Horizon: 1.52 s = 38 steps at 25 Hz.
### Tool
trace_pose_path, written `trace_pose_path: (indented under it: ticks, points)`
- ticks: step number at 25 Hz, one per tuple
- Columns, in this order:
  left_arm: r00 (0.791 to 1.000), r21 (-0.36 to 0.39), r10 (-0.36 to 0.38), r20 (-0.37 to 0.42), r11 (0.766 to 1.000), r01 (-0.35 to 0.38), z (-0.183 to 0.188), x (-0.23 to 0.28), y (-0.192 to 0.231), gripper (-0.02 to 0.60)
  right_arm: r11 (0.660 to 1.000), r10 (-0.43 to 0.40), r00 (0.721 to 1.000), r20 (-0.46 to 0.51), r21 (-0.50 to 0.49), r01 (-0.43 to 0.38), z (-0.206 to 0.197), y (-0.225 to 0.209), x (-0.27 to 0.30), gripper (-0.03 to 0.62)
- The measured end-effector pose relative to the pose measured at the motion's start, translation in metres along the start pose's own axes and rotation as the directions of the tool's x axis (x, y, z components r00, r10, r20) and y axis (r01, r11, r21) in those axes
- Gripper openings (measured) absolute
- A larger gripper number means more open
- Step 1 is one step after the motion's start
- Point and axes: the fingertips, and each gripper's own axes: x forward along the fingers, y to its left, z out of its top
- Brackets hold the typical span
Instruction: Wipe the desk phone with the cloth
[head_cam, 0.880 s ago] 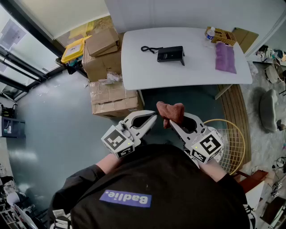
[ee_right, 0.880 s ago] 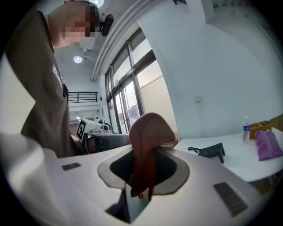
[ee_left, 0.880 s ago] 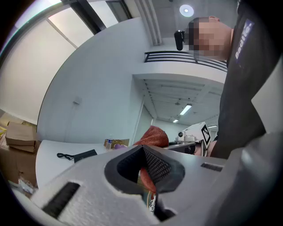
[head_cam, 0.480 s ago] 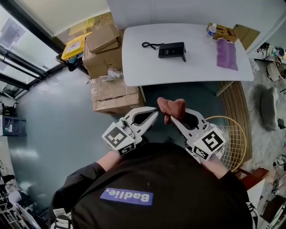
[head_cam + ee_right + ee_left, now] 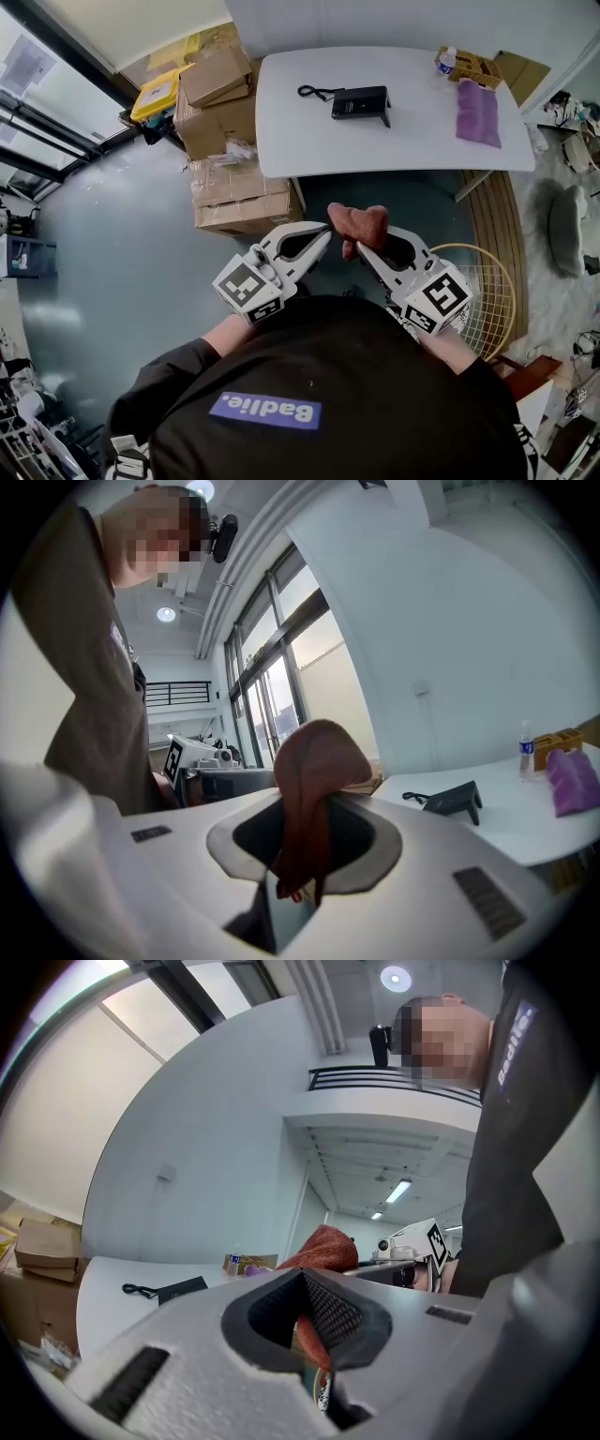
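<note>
Brown cloth (image 5: 358, 222) at middle of frame, pinched tight in right gripper (image 5: 360, 246), bunched above jaws. Left gripper (image 5: 324, 237) just beside cloth, jaws pressed together, nothing between them. Both grippers close to person's chest. Black desk phone (image 5: 361, 103) sits far off on white table (image 5: 309, 141), upper middle. Cardboard boxes (image 5: 220, 112) upper left.

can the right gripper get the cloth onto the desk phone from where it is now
Probably not yet. The right gripper, shut on the cloth, is close to the person's body, and the desk phone sits on the table across open floor. Nothing blocks the way; stepping forward should do it.
</note>
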Motion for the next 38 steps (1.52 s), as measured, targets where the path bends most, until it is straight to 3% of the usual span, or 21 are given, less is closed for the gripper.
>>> trace_pose_path:
  ticks: [8,15,26,38]
  points:
    - [0.999,-0.01,0.049,0.001,0.999,-0.048,-0.006,0.029,-0.001,0.009,1.0,0.022,1.0,-0.003,0.011,-0.022,-0.007,-0.036,-0.019,0.089]
    - [0.999,-0.008,0.037,-0.009,0.999,-0.037,-0.009,0.045,0.018,0.009,1.0,0.009,1.0,-0.027,0.015,-0.008,-0.014,-0.062,-0.012,0.089]
    - [0.992,0.031,-0.126,-0.011,0.991,0.127,0.014,0.083,0.113,0.009,0.995,-0.098,0.995,-0.026,0.001,0.099,0.016,-0.118,0.068,0.089]
    - [0.975,-0.012,-0.223,-0.014,0.975,0.223,0.046,0.106,0.194,0.009,0.977,-0.211,0.977,-0.026,0.032,0.212,0.033,-0.16,0.132,0.089]
